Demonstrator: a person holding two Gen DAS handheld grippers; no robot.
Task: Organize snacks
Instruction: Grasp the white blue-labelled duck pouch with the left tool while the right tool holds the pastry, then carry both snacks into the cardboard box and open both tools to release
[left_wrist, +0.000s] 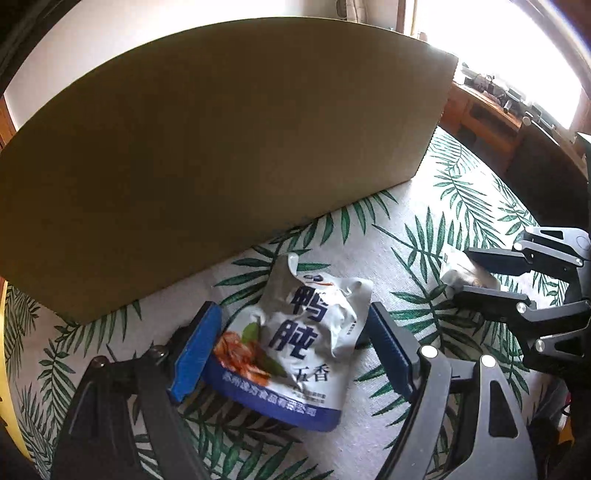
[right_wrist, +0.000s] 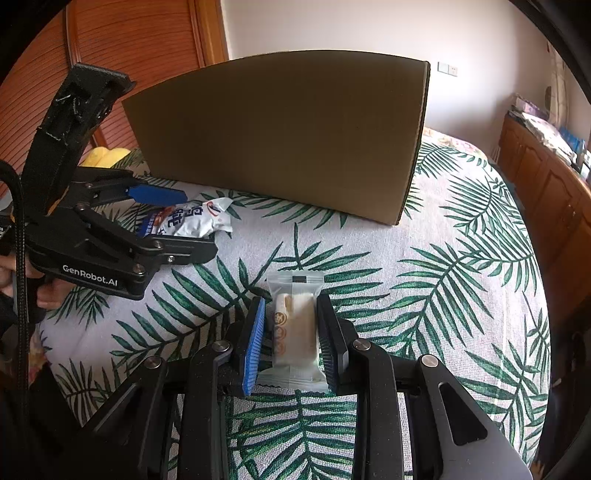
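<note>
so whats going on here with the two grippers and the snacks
A person is sorting snacks on a leaf-print cloth with a handheld gripper in each hand. The right gripper is shut on a small clear-wrapped snack bar. The left gripper sits wide around a white and blue snack pouch, which lies on the cloth. A cardboard box stands just behind; neither snack is in it yet.

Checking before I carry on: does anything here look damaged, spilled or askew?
Nothing spilled. The white and blue snack pouch between the left gripper's open jaws is crumpled, its top corner bent up. The small wrapped bar in the right gripper looks intact.
</note>
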